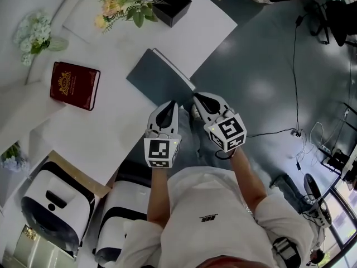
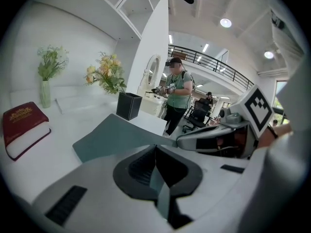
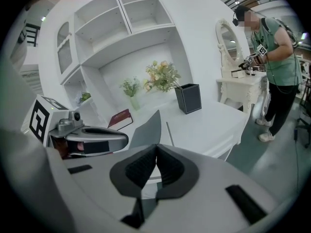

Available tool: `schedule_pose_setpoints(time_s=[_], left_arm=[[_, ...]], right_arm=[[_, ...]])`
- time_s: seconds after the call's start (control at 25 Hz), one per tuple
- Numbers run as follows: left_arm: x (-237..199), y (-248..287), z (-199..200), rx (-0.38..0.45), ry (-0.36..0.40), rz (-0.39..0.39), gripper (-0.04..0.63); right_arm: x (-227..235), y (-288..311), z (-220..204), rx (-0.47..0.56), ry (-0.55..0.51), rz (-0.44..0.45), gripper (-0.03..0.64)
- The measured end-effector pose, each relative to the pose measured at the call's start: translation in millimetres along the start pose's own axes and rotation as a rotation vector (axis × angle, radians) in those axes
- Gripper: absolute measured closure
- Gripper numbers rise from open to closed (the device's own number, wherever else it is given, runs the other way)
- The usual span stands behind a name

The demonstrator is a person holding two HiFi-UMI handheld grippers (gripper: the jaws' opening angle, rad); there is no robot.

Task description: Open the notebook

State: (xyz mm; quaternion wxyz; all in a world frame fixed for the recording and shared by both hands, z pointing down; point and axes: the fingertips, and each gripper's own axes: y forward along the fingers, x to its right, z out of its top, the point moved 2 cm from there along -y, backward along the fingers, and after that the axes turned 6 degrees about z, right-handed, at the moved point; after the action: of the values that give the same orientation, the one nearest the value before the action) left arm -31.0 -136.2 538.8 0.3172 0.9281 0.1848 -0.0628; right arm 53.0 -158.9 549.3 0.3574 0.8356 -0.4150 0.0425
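On the table (image 1: pixel 111 124), left tool (image 1: pixel 172 104) and right tool (image 1: pixel 196 97) pinch the notebook (image 1: pixel 156 74).

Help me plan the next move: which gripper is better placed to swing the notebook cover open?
Right. The right gripper is shut on a corner of the cover, already tilted up; the left gripper is shut, empty, beside it.

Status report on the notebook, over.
Right gripper jaws shut on cover corner of thin grey notebook, cover raised partway. Left gripper jaws together, alongside. Nothing in its way.
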Motion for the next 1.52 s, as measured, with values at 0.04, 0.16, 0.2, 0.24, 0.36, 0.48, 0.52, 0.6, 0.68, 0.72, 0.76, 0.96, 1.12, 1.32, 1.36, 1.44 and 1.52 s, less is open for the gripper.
schedule_pose_setpoints(time_s=[0.04, 0.16, 0.2, 0.24, 0.36, 0.48, 0.52, 0.6, 0.68, 0.72, 0.76, 0.96, 1.12, 1.32, 1.36, 1.44, 1.52], left_arm=[[-0.3, -2.3, 1.1, 0.006, -0.005, 0.008, 0.595], [-0.5, -10.3, 3.5, 0.02, -0.022, 0.035, 0.595], [-0.4, -13.2, 3.6, 0.023, -0.026, 0.041, 0.595], [-0.6, -15.8, 3.5, 0.027, -0.029, 0.047, 0.595], [-1.7, -22.4, 6.0, 0.041, -0.035, 0.066, 0.595], [-2.8, -29.9, 6.2, 0.05, -0.037, 0.084, 0.595], [-3.2, -32.3, 6.5, 0.054, -0.038, 0.09, 0.595], [-3.6, -36.8, 7.2, 0.06, -0.042, 0.099, 0.595], [-3.9, -41.1, 7.2, 0.063, -0.043, 0.108, 0.595], [-4.2, -43.0, 7.9, 0.067, -0.044, 0.112, 0.595], [-4.7, -44.7, 9.0, 0.072, -0.044, 0.117, 0.595], [-6.9, -50.9, 9.2, 0.079, -0.049, 0.138, 0.595], [-7.3, -57.7, 11.0, 0.091, -0.051, 0.156, 0.595], [-7.6, -66.3, 10.8, 0.095, -0.056, 0.18, 0.595], [-7.8, -67.8, 10.6, 0.098, -0.058, 0.185, 0.595], [-8.6, -70.3, 9.3, 0.104, -0.061, 0.195, 0.595], [-9.2, -72.9, 8.5, 0.109, -0.064, 0.206, 0.595]], right_arm=[[-2.2, -0.6, 1.7, 0.003, -0.008, 0.006, 0.618], [-9.3, -2.8, 5.4, 0.004, -0.03, 0.027, 0.618], [-11.7, -3.7, 6.5, 0.003, -0.037, 0.032, 0.618], [-13.9, -4.3, 7.8, 0.004, -0.044, 0.037, 0.618], [-19.9, -4.8, 11.7, 0.008, -0.06, 0.054, 0.618], [-27.4, -6.7, 15.1, 0.015, -0.074, 0.071, 0.618], [-30.2, -7.1, 16.2, 0.017, -0.08, 0.078, 0.618], [-35.6, -7.9, 18.4, 0.02, -0.092, 0.092, 0.618], [-41.2, -9.3, 20.8, 0.024, -0.102, 0.103, 0.618], [-43.9, -9.8, 22.0, 0.026, -0.107, 0.109, 0.618], [-46.6, -10.2, 23.3, 0.028, -0.112, 0.114, 0.618], [-58.0, -11.2, 27.6, 0.035, -0.134, 0.142, 0.618], [-66.9, -13.1, 29.2, 0.039, -0.15, 0.164, 0.618], [-76.1, -14.7, 30.8, 0.038, -0.172, 0.191, 0.618], [-77.7, -14.8, 31.1, 0.037, -0.176, 0.197, 0.618], [-80.5, -14.3, 31.6, 0.037, -0.183, 0.207, 0.618], [-83.3, -13.9, 32.1, 0.038, -0.19, 0.218, 0.618]])
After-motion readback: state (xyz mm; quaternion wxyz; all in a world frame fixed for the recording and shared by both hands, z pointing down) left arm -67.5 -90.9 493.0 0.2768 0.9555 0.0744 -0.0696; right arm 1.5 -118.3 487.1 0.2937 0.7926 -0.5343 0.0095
